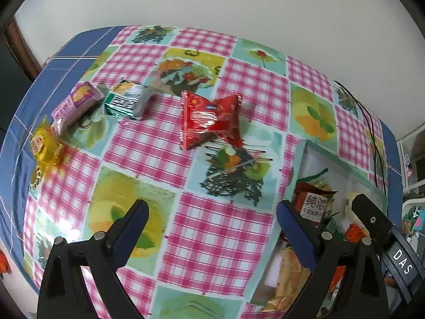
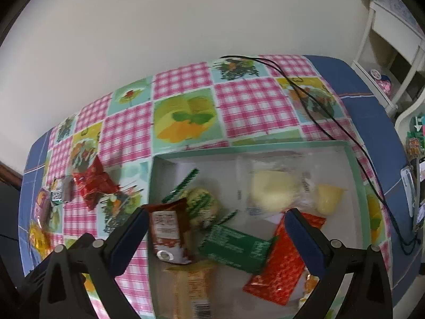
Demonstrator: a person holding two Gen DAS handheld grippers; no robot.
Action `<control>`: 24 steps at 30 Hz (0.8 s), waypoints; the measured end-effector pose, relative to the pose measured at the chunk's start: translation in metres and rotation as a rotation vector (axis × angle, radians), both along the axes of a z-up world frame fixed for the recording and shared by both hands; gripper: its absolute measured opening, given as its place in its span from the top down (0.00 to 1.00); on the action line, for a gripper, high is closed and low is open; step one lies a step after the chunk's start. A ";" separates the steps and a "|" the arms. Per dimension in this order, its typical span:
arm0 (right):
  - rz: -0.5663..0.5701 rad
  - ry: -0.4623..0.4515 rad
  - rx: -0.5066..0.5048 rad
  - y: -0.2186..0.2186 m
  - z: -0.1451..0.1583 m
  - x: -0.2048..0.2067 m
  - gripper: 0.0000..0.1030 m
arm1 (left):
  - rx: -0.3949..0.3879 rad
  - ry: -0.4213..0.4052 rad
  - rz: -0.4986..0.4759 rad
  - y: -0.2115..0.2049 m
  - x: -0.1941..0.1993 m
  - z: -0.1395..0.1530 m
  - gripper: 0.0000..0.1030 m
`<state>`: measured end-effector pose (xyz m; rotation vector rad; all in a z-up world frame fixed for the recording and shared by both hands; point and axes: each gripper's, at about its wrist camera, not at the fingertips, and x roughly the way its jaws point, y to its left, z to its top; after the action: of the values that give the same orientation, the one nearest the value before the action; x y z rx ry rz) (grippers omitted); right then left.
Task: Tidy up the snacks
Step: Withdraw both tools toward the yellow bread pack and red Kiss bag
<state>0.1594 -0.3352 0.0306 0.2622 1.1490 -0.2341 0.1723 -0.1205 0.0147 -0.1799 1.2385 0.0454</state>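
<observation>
1. Snacks not yet sorted lie in a loose row toward the tabletop's left edge: a gold-wrapped round sweet (image 1: pixel 43 146), a purple-and-pink small packet (image 1: pixel 75 105), a green-and-silver small packet (image 1: pixel 127 102), then, nearer the middle, a red crinkled foil pouch (image 1: pixel 209 119).
2. Toward the right edge stands a shallow white cardboard box with a pale green rim (image 2: pixel 353 164), already holding several packets.
3. Left gripper (image 1: pixel 212 228) hangs over bare checked cloth, jaws wide apart, nothing between them; the red pouch lies straight ahead of it, long axis slanting across the jaws' line.
4. Right gripper (image 2: pixel 216 235) hovers over the box, jaws spread and empty.
5. My judgement: the left gripper is nearer the pouch, so that pick falls to it, with a small wrist roll.
</observation>
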 end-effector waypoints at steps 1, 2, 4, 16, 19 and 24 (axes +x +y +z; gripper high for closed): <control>0.003 0.000 0.000 0.003 0.000 0.000 0.00 | 0.002 -0.001 0.004 0.005 0.000 0.001 0.06; 0.009 -0.001 0.002 0.009 0.001 0.001 0.00 | 0.005 -0.001 0.009 0.008 0.000 0.002 0.06; 0.021 -0.003 0.009 0.020 0.001 0.002 0.00 | 0.005 -0.003 0.020 0.019 0.000 0.004 0.06; 0.136 0.005 0.021 0.093 -0.005 0.013 0.00 | 0.009 0.003 0.164 0.111 -0.006 0.005 0.06; 0.163 0.008 0.030 0.109 -0.007 0.015 0.00 | 0.011 0.005 0.200 0.133 -0.008 0.004 0.06; 0.224 0.011 0.032 0.139 -0.012 0.018 0.00 | 0.008 0.010 0.253 0.167 -0.011 0.001 0.06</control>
<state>0.1774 -0.1960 0.0186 0.1584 1.1832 -0.0201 0.1618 0.0468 0.0155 -0.3289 1.2199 0.2712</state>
